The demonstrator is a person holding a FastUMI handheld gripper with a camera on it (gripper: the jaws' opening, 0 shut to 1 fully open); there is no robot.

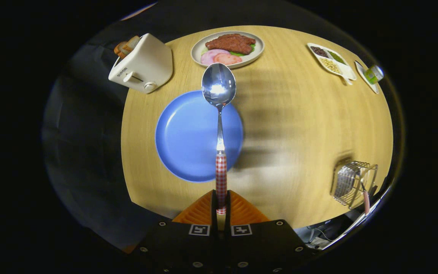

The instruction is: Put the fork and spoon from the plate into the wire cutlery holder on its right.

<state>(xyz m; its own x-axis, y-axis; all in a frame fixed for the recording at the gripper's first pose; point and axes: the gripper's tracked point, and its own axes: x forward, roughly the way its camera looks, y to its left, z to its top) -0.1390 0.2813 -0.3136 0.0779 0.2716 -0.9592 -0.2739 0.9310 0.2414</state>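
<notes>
Gripper (221, 203) fingers clamp the spoon (219, 114) by its checked handle, bowl raised over the blue plate's (181, 140) far rim. Bare table (299, 125) stretches rightward to the wire cutlery holder (352, 182) near the table's edge.

Brand word "SUPOR" on the side of the white toaster (143, 64), nothing else readable
</notes>
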